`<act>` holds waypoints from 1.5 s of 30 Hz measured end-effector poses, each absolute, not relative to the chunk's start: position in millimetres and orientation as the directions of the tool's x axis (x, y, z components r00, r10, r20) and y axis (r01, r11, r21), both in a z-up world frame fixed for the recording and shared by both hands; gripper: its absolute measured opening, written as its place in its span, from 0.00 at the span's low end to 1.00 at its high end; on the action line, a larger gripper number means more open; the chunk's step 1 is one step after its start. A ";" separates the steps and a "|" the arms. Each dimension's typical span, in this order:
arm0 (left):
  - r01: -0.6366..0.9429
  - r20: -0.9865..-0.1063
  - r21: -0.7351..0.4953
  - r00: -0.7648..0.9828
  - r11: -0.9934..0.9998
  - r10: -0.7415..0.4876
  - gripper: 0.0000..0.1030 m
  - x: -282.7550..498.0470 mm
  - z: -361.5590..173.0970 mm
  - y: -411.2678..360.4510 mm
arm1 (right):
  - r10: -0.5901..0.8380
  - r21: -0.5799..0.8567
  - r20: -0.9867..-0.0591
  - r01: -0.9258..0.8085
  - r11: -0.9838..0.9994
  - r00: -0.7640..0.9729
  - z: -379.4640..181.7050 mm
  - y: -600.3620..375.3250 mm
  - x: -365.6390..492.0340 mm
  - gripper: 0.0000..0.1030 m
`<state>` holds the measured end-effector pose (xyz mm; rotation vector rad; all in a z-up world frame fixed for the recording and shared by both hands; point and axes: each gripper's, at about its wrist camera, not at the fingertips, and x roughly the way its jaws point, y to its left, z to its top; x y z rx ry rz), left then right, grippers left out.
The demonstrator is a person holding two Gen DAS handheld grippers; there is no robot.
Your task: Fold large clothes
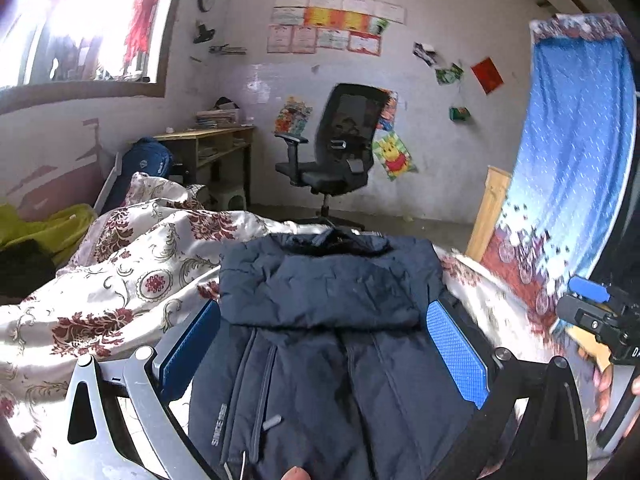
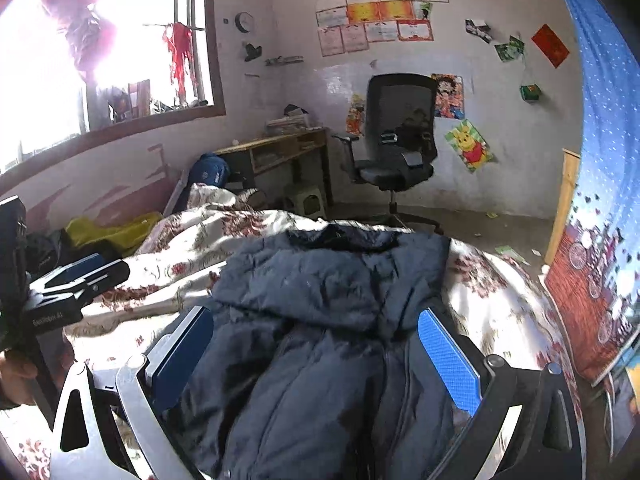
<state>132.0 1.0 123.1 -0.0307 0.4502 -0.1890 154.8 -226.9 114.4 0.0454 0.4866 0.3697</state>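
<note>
Dark navy padded jacket (image 1: 332, 320) lies folded, rumpled, on the quilt (image 1: 120, 264); both hand-held grippers gape wide, empty.

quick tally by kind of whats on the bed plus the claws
jacket: 1
quilt: 1
claws: 2, left claw, right claw, both open
total: 4

A dark blue padded jacket (image 2: 320, 320) lies on a flowered bedspread (image 2: 200, 252), its hood folded toward the near side. The right gripper (image 2: 316, 344) hangs over it with its blue pads (image 2: 448, 356) spread wide, clear of the cloth. The left gripper (image 2: 76, 280) shows at the left edge. Far off stand an office chair (image 2: 400, 136) and a wooden desk (image 2: 280, 152).
</note>
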 end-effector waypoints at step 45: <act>0.463 -0.723 0.516 0.687 0.721 0.076 0.99 60.0 -124.3 11.8 | 0.241 0.141 -0.870 -0.251 0.958 0.430 -65.1 -230.4 129.6 1.00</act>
